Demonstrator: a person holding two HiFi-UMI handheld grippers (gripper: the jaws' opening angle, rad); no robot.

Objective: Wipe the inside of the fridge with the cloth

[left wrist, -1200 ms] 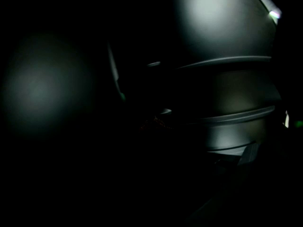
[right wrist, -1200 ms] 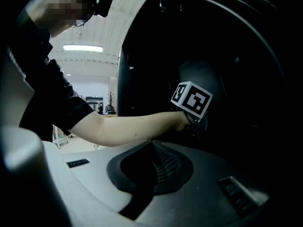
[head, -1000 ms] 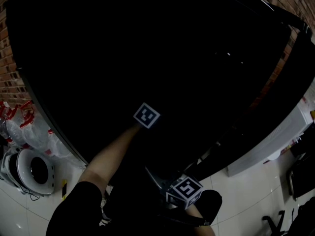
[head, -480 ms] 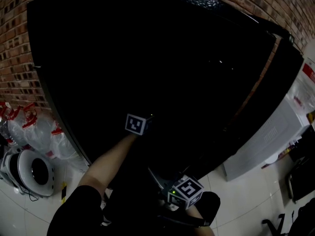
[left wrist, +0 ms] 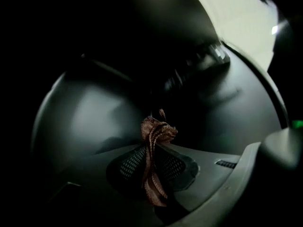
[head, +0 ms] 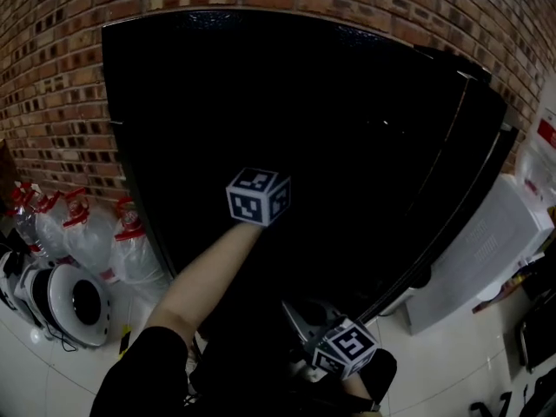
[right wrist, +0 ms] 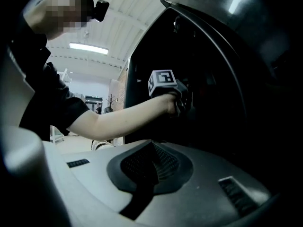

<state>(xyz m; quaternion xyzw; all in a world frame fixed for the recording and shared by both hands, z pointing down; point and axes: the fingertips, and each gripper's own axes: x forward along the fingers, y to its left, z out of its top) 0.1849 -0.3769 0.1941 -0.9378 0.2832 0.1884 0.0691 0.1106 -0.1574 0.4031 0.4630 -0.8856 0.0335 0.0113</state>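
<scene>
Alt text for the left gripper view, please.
The left gripper holds a bunched brown cloth pinched between its closed fingers, the cloth poking out past their tips. Behind is a dark, blurred curved surface with a pale patch at upper right.

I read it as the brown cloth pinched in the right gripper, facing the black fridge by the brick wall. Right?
Wrong gripper: the left gripper view shows the brown cloth pinched in the left gripper; the right gripper is shut on nothing. The black fridge by the brick wall is correct.
</scene>
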